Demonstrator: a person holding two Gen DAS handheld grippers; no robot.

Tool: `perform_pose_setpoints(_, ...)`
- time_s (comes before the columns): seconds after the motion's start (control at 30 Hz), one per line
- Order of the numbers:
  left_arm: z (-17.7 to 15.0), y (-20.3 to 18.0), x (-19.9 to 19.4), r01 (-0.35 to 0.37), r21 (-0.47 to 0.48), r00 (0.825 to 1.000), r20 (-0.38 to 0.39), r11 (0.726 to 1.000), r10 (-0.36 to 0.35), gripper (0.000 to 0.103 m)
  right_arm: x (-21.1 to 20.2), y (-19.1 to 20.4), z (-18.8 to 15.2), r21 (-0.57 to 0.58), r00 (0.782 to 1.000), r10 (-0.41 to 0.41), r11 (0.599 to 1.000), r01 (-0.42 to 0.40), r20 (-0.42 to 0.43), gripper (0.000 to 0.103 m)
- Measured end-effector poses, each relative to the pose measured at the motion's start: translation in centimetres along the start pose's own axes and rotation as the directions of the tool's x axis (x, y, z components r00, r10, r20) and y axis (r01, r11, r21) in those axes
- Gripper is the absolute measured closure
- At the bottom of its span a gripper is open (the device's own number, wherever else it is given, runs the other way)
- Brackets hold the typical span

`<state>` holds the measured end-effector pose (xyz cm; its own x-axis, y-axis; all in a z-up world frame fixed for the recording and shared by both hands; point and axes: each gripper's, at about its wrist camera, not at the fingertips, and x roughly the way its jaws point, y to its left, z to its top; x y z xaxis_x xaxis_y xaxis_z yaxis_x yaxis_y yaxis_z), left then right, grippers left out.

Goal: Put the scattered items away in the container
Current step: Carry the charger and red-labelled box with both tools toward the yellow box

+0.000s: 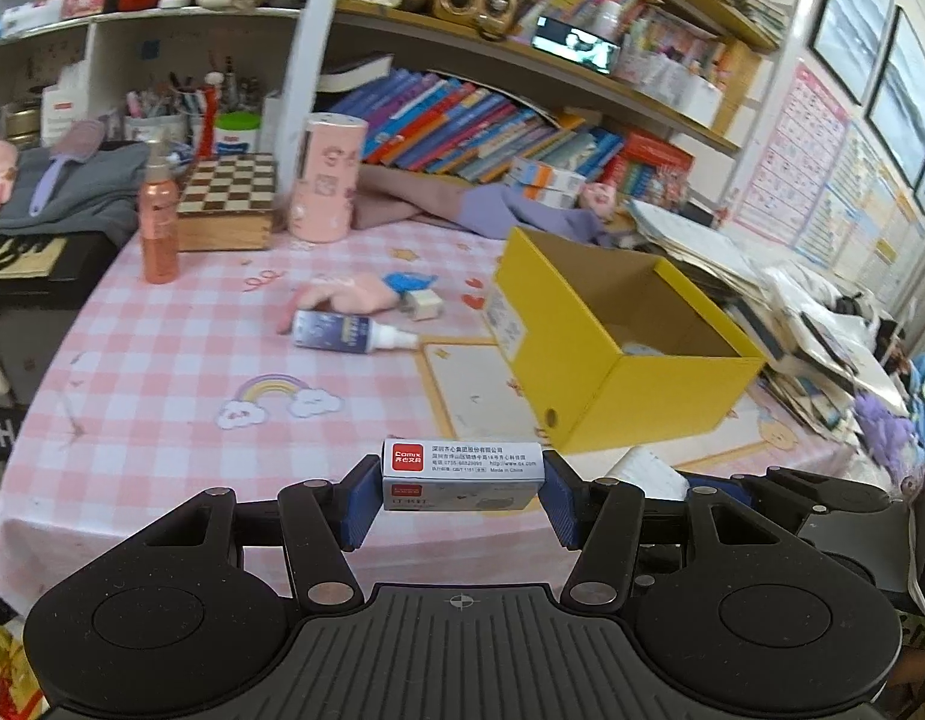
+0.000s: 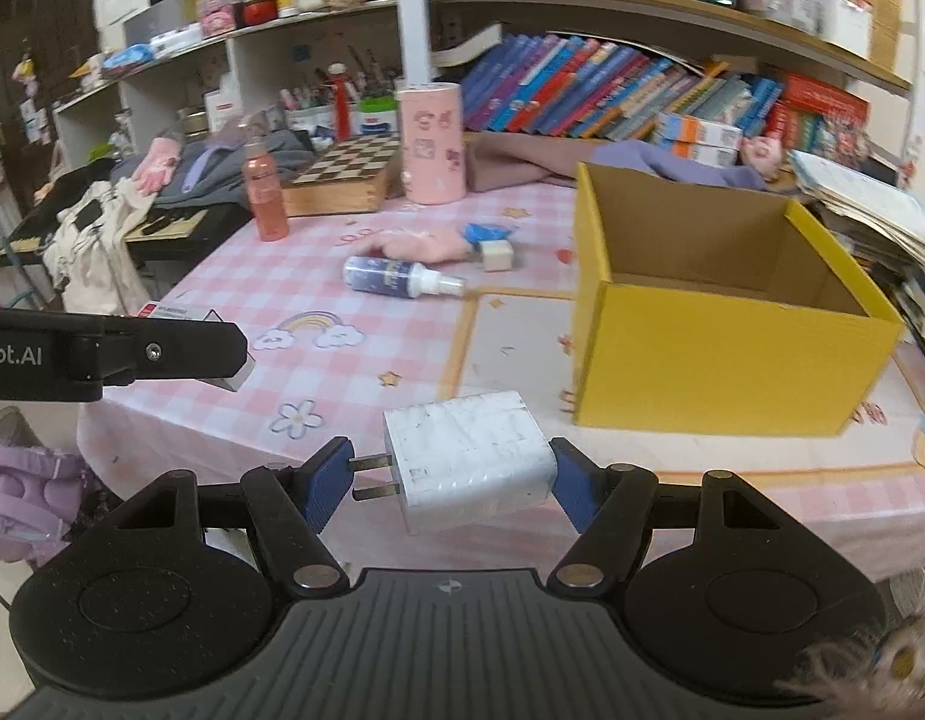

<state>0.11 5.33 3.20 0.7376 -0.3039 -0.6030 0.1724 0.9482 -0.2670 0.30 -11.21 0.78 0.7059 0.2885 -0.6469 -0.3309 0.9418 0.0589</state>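
Left tool [image 1: 462, 495] clamps small grey box [image 1: 462, 474]; right tool [image 2: 450, 483] clamps scuffed white charger [image 2: 471, 459].

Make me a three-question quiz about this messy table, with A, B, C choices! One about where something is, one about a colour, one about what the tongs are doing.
1. Where is the spray bottle?
A. Lying on the tablecloth
B. Inside the box
C. On the shelf

2. What colour is the box outside?
A. Blue
B. Yellow
C. Green

3. What do the right tongs hold?
A. Nothing
B. A glove
C. A white charger

Answers:
1 A, it lies on its side on the pink checked tablecloth.
2 B, its outer walls are yellow.
3 C, the white charger sits between the blue pads.
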Motion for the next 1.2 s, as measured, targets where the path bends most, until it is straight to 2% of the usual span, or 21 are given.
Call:
perform_pose_setpoints(0.57,-0.7,-5.0,2.2,0.159,0.076,0.986,-0.06,0.984,-0.155,0.048,-4.0,-4.4,-3.3,0.124,0.988,-0.147,0.981,0.151,-0.045,0.035)
perform_pose_setpoints(1.2,-0.8,-9.3,3.8,0.259,0.147,0.964,-0.107,0.955,-0.245,0.048,-6.5,-7.6,-5.0,0.191,0.973,-0.225,0.954,0.231,-0.056,0.035)
